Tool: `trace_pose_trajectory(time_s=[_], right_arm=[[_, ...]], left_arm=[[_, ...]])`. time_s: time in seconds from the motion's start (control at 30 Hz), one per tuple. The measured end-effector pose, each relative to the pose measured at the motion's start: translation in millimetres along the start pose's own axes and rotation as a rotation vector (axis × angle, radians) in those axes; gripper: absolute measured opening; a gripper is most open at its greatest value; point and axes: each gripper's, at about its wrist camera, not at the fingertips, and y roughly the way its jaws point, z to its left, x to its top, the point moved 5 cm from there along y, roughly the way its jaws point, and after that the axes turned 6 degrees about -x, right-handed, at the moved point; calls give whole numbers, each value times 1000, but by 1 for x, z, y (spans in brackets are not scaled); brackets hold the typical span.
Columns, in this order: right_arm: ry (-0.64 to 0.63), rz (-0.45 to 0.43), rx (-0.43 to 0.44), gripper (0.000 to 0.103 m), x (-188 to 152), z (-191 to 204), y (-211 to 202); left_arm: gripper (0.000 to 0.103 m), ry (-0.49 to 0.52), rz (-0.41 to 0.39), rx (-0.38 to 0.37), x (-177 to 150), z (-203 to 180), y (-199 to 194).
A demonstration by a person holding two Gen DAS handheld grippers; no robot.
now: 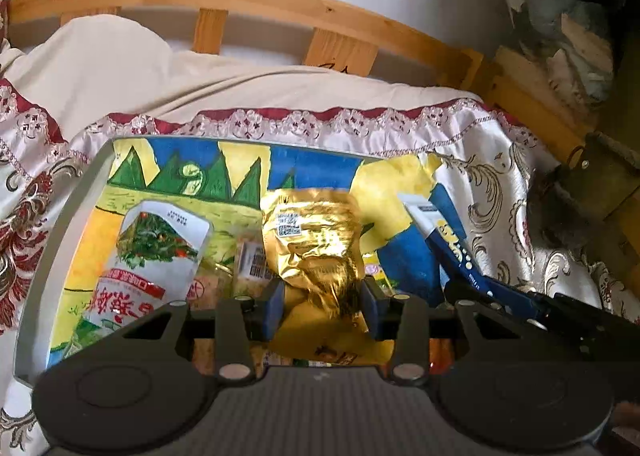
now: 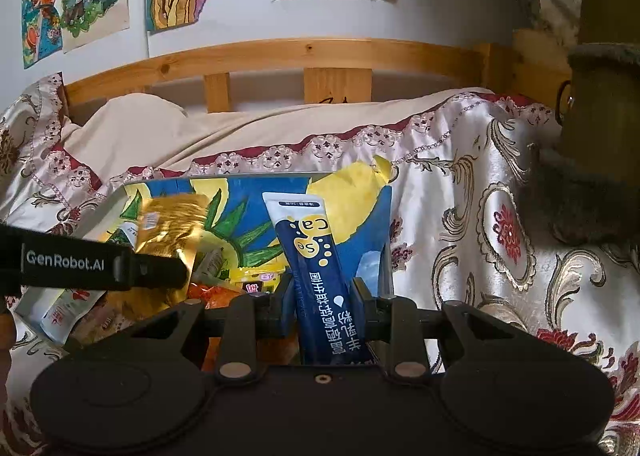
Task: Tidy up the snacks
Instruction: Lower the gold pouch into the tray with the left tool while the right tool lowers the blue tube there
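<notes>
My left gripper [image 1: 323,298] is shut on a crinkled gold foil snack pouch [image 1: 316,240] and holds it over a grey tray lined with a colourful drawing [image 1: 96,172]. My right gripper [image 2: 320,298] is shut on a long navy-and-white snack pack [image 2: 312,252] and holds it upright at the tray's right side [image 2: 386,256]. The navy pack [image 1: 444,240] and right gripper also show at the right of the left wrist view. The gold pouch [image 2: 168,224] and left gripper arm show at the left of the right wrist view. A white pouch with a green vegetable picture [image 1: 152,252] lies in the tray.
More small packets [image 1: 252,264] and orange and yellow packs [image 2: 248,280] lie in the tray. The tray rests on a bed with a patterned satin cover [image 2: 480,216]. A wooden headboard [image 2: 280,52] and a wall with drawings are behind. A dark furry object [image 2: 592,176] stands at right.
</notes>
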Motion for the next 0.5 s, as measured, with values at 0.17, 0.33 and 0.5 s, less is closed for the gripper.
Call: trace_pose_trajectory(time_s=[0.17,0.33,0.5], right_arm=[[7,9,1,31,0,1,0],[0,11,9,32,2,2,0],[-6,-10,10,42,4,3,-6]], left_arm=[[46,-5,9,7,0,0,2],[50,-16,18,24,0,0,3],[59,-24,9,40,1,2,-1]])
